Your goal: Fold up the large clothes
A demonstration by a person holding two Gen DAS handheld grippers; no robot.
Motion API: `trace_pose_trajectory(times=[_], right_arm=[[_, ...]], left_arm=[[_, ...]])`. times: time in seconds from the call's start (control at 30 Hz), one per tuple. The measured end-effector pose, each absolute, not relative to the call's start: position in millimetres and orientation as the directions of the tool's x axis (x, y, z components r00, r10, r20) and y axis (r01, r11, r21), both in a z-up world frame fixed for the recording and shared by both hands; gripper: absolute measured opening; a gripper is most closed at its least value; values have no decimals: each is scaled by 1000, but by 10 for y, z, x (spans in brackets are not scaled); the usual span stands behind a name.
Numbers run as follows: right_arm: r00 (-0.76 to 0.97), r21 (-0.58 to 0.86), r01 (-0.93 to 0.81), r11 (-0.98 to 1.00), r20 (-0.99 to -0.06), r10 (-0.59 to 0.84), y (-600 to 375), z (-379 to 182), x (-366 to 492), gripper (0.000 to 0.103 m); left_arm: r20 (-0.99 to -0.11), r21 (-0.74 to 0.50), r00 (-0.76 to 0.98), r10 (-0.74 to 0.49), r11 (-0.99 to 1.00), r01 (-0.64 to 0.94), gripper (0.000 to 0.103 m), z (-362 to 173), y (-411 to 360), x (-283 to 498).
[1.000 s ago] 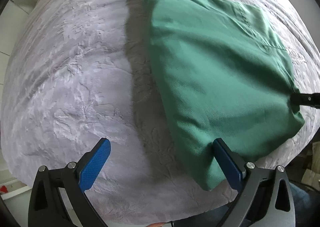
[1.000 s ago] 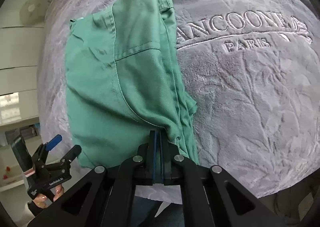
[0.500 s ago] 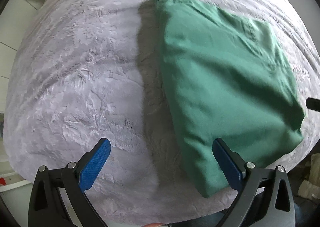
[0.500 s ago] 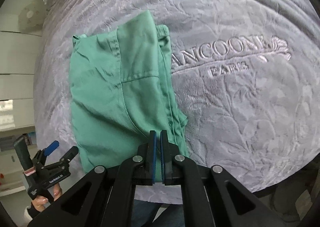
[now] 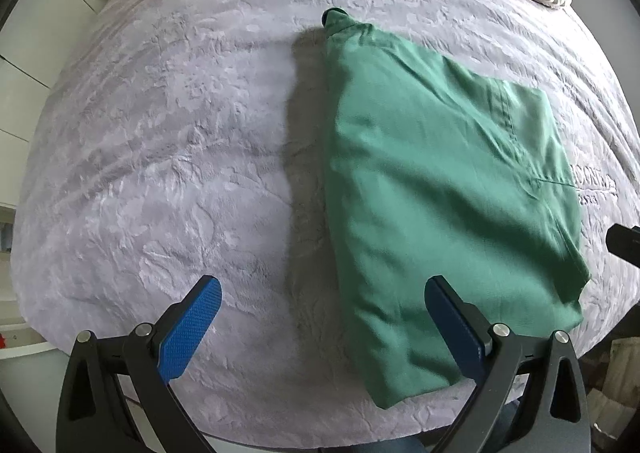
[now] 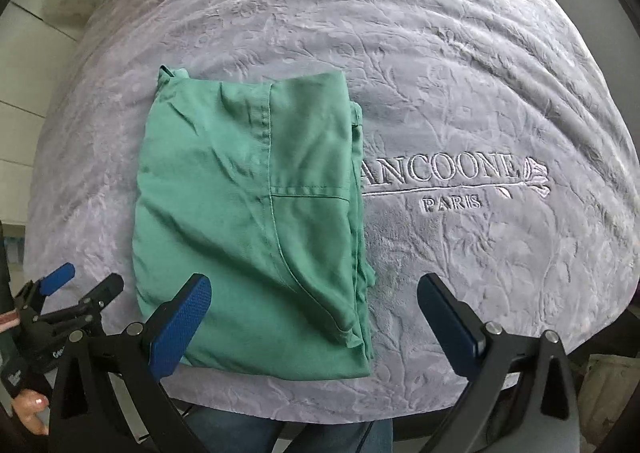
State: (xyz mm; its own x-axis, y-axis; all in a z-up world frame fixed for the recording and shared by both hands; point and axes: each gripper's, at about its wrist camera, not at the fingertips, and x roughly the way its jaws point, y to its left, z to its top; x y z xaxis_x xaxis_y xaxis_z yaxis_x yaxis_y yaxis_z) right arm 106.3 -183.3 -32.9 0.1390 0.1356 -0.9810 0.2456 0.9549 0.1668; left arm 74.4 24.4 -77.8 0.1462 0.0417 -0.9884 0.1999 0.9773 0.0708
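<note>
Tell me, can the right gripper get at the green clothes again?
Probably yes. The right gripper hangs above the folded green clothes, its jaws opening with nothing between them, and nothing lies on top.

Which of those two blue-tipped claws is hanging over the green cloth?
Both jaws are open. The right gripper hangs over the green cloth; the left gripper mostly straddles bare blanket beside it.

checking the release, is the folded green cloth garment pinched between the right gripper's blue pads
No, the right gripper is opening, its pads spread clear above the folded green cloth garment, which lies flat on the lilac embossed blanket.
</note>
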Motion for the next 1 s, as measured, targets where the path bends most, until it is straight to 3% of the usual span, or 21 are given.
trace_pose_trajectory(times=[1.0], right_arm=[[141,122,206,971,-986,93,-1758,-294,1090,103]], left_arm=[[-986,87,158,53,974,210,102,-746,205,756]])
